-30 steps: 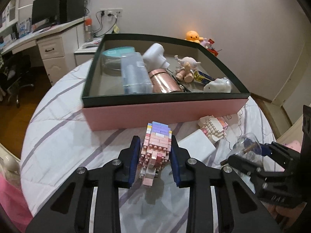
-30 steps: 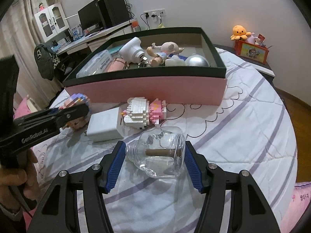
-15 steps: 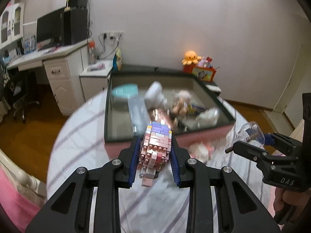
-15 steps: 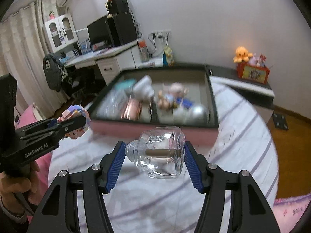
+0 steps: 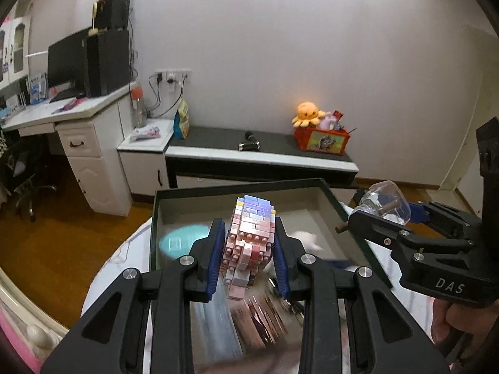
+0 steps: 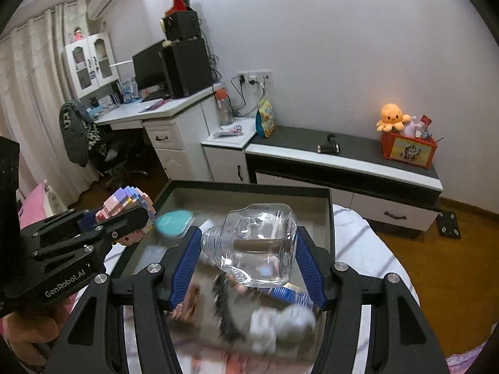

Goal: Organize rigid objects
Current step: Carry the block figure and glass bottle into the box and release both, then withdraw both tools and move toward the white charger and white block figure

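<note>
Hovering over box (image 5: pixel 330 193), up from bed | brick figure (image 5: pixel 251 237), glass bottle (image 6: pixel 255 246) gripped

bottle (image 6: pixel 255 243): clear glossy glass (maybe plastic) | brick figure (image 5: pixel 251 243): studded plastic | floor (image 5: pixel 62 243): glossy wood

brick figure (image 5: pixel 249 243) left of jar (image 5: pixel 385 199), both above box (image 5: pixel 340 208)

Each gripper is a black moulded frame with triangular cut-outs and two fingers faced with ribbed blue pads (image 5: pixel 215 257). Round silver screw heads mark the finger pivots. The left gripper (image 5: pixel 248 257) carries white "GenRobot.AI" lettering on its side, legible in the right wrist view. The right gripper (image 6: pixel 248 257) carries raised "DAS" lettering on its side. A bare hand (image 5: pixel 453 319) grips its black handle.
</note>
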`<action>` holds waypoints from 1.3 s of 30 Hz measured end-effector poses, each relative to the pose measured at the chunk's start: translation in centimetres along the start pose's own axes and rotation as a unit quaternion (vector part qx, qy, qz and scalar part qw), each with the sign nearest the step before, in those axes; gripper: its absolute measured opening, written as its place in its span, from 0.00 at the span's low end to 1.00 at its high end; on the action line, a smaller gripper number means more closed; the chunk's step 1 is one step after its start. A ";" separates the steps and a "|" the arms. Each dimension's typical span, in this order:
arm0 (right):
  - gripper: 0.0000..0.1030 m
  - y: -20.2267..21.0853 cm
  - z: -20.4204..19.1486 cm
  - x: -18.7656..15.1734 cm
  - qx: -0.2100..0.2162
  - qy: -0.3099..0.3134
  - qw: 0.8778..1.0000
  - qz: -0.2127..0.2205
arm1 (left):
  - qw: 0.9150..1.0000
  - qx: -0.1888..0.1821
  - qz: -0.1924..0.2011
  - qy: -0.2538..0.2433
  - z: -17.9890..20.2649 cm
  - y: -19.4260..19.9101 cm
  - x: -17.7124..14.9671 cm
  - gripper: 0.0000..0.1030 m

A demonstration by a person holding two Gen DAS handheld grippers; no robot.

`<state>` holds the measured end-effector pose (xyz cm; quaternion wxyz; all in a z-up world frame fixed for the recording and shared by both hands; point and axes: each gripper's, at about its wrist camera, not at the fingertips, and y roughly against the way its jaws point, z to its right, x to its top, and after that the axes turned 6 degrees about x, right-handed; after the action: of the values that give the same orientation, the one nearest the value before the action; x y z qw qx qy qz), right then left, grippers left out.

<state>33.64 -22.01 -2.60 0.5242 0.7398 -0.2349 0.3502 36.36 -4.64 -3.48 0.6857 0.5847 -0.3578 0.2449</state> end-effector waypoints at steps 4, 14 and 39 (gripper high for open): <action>0.59 -4.4 2.1 1.3 -0.009 -0.022 0.999 -0.032 | 1.000 0.007 -0.029 0.004 -0.1 -4.9 1.7 0.29; 0.60 -10.3 4.9 2.4 -0.021 -0.045 0.996 -0.078 | 0.996 0.011 -0.086 -0.009 0.5 -12.5 3.5 0.29; 1.00 -1.1 1.4 -0.5 -0.043 -0.070 0.997 -0.005 | 0.996 0.078 0.024 0.031 -3.0 1.7 -0.7 1.00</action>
<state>34.48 -23.01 -3.92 0.5390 0.7407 -0.2825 0.2847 35.24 -1.31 -3.09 0.6426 0.6195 -0.3306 0.3066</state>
